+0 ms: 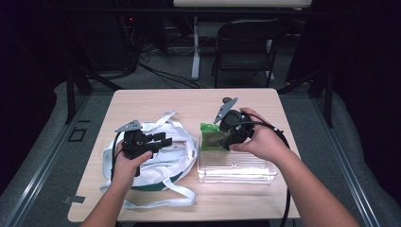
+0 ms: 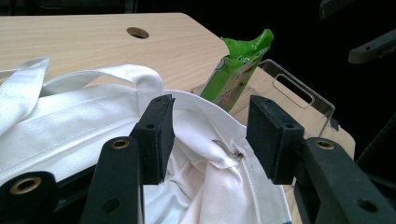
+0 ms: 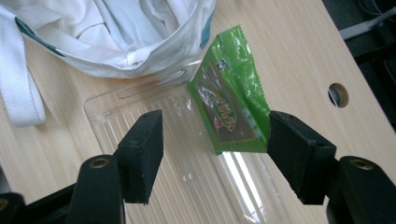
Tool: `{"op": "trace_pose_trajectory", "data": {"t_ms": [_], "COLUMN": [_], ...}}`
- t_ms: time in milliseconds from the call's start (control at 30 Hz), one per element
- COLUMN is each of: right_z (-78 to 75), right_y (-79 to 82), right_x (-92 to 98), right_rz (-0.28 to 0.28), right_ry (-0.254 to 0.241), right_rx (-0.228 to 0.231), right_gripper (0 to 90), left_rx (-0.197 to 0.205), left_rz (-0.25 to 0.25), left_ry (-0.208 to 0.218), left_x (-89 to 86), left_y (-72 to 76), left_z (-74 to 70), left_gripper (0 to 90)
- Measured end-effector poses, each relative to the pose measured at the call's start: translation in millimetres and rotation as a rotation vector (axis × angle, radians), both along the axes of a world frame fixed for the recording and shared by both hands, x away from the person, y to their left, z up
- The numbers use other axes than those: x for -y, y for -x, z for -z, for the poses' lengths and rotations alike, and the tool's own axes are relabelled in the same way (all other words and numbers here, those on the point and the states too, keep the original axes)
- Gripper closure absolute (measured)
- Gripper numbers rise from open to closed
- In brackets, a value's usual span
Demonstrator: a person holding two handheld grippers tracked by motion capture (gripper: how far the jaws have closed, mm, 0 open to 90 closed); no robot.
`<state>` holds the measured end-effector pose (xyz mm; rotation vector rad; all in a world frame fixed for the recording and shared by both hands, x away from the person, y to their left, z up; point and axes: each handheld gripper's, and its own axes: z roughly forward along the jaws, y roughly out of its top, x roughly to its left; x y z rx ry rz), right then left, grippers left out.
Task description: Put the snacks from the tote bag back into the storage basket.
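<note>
One green snack packet (image 3: 231,109) is leaning in the clear plastic tray (image 3: 154,140), just beside the white tote bag (image 1: 165,156). Right gripper (image 3: 212,149) is hovering wide-jawed over that tray, one pad against the packet's edge, while left gripper (image 2: 210,137) is poising half-spread over the bag's mouth, gripping nothing.

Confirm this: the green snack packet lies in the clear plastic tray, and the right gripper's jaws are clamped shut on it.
Not quite. The green snack packet does lie in the clear plastic tray, but the right gripper is not clamped on it: the right gripper view shows its jaws standing wide apart, one pad beside the packet's edge and the other well clear over the tray.
</note>
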<state>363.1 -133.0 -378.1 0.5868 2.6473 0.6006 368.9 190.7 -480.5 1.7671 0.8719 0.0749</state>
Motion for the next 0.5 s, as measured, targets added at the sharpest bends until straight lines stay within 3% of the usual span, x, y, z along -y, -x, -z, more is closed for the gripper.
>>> {"op": "trace_pose_trajectory", "data": {"t_ms": [100, 200, 333, 500], "right_z": [5.0, 9.5, 20.5, 32.7], "right_y": [3.6, 5.8, 10.6, 16.8], "right_x": [7.6, 13.6, 25.0, 35.0], "right_rz": [0.026, 0.052, 0.097, 0.135], "right_ry": [-0.039, -0.04, -0.103, -0.097], "right_rx": [-0.001, 0.014, 0.009, 0.035], "right_gripper": [37.4, 37.7, 38.1, 38.1], "left_rx": [0.001, 0.002, 0.003, -0.003], "left_rz": [-0.005, -0.005, -0.006, -0.008], "left_ry": [0.002, 0.0, -0.004, -0.006], "left_x": [-0.5, -0.7, -0.7, -1.0], "left_y": [0.6, 0.7, 0.6, 0.0], "left_z": [-0.5, -0.6, -0.4, 0.5], "left_gripper": [51.2, 51.2, 51.2, 51.2]}}
